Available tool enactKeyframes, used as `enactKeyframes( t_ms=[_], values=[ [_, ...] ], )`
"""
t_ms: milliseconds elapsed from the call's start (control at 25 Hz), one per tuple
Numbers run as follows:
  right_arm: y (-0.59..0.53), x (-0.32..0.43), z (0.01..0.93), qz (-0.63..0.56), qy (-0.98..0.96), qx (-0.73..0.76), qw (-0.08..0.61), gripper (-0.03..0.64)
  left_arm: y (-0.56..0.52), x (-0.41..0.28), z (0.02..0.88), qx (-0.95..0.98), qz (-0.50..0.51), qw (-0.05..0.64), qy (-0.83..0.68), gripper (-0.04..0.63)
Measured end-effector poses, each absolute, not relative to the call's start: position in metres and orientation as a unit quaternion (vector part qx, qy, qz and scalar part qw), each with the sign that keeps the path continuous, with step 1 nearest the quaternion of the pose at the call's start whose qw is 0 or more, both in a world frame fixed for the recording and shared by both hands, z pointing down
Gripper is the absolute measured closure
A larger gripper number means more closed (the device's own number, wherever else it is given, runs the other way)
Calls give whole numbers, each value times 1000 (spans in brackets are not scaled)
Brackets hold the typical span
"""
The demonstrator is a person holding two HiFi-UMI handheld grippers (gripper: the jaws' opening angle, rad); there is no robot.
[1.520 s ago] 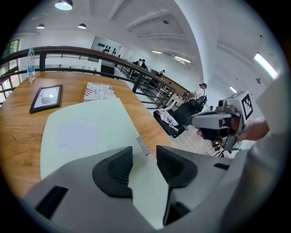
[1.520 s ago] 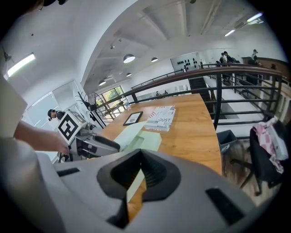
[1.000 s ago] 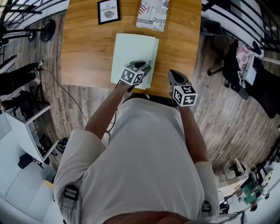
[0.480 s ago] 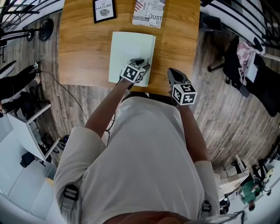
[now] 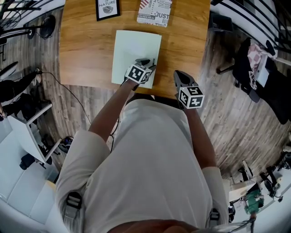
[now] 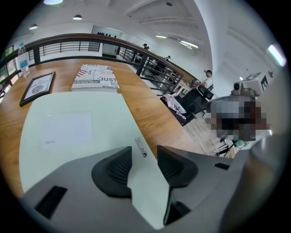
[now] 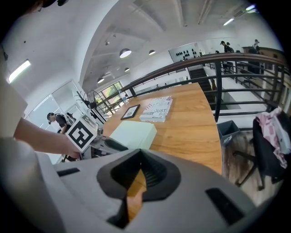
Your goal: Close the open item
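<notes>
I hold my left gripper [image 5: 148,63] low over the pale green folder [image 5: 135,45], at the folder's 5 o'clock corner. My left fingers stand apart and press on nothing; between them I see only the folder's smooth cover and a small metal tab [image 6: 141,148] at its right-hand edge. The folder lies flat on the wooden table [image 5: 86,54] with its cover down, a faint paler label on its top face.

From the folder, a black-framed picture [image 5: 107,9] lies at 11 o'clock and a printed book [image 5: 154,11] at 1 o'clock, both apart from it and near the far edge.

My right gripper [image 5: 179,76] sits at 3 o'clock of the left one, over the table's near edge and clear of the folder. Its fingers are closed together and hold nothing; only a thin sliver of bare wood shows behind them.
</notes>
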State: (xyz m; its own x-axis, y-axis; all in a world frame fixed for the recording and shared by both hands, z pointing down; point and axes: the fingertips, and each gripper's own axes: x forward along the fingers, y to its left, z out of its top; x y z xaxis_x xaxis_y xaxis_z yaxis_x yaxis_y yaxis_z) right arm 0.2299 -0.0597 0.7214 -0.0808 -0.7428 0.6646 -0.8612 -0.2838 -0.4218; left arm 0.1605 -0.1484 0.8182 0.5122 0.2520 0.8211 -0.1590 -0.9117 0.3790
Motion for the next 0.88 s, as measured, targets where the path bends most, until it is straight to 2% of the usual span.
enactKeyframes(
  t_ms=[280,480,880],
  values=[
    [-62,229,725,433,-604,666,69,614,-150,161,823,844,493,211,17,431],
    [-61,229,723,428,-613,661,71,614,-151,163,820,847,474,241,-2,437],
    [-61,235,709,398,-635,657,81,614,-154,164,802,862,445,242,-29,407]
  ],
)
